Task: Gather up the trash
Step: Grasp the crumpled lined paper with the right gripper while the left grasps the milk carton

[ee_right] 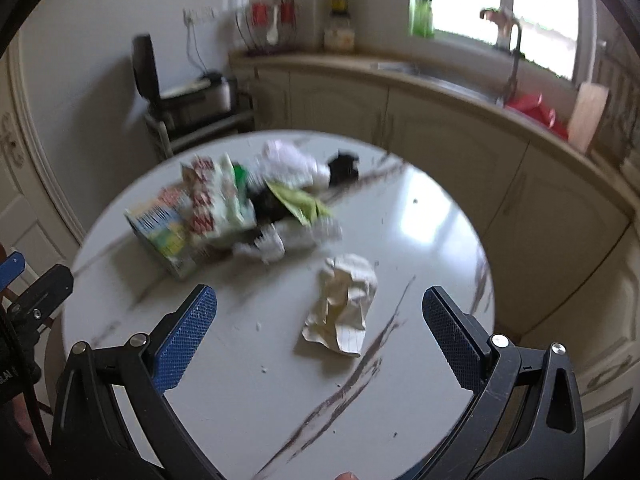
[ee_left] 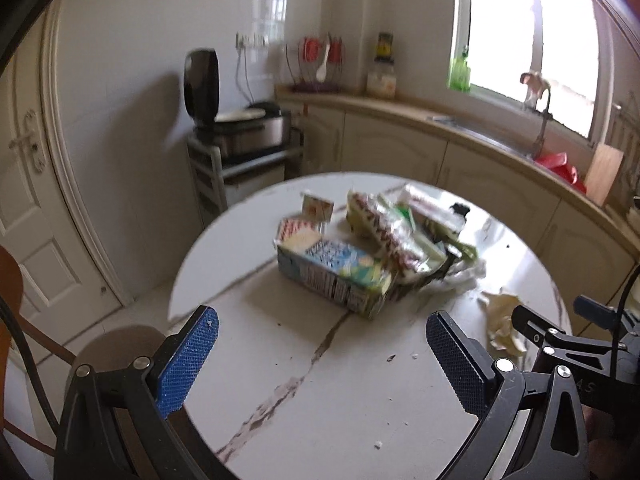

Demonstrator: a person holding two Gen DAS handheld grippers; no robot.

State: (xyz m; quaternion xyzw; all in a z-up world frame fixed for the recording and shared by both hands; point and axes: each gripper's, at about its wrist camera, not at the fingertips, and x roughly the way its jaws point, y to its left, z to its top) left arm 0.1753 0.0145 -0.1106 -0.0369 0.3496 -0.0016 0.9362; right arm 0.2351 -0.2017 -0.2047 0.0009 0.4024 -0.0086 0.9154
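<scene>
A pile of trash lies on a round white marble table (ee_left: 280,380): a blue-green carton (ee_left: 336,276), a red-patterned wrapper (ee_left: 384,224), a small box (ee_left: 318,206) and white plastic (ee_left: 466,276). A crumpled cream paper (ee_right: 344,304) lies apart from the pile, nearer me; it also shows in the left wrist view (ee_left: 502,320). My left gripper (ee_left: 320,324) is open and empty, short of the carton. My right gripper (ee_right: 318,304) is open, with the crumpled paper just ahead between its fingers. The pile in the right wrist view (ee_right: 224,204) is at the far left of the table (ee_right: 240,380).
Kitchen cabinets and a counter (ee_left: 440,112) curve behind the table, with a sink, faucet (ee_left: 540,120) and red item (ee_left: 560,164). A rack with an appliance (ee_left: 240,128) stands at the back left. A door (ee_left: 32,200) is on the left. A brown chair (ee_left: 16,320) is near the left.
</scene>
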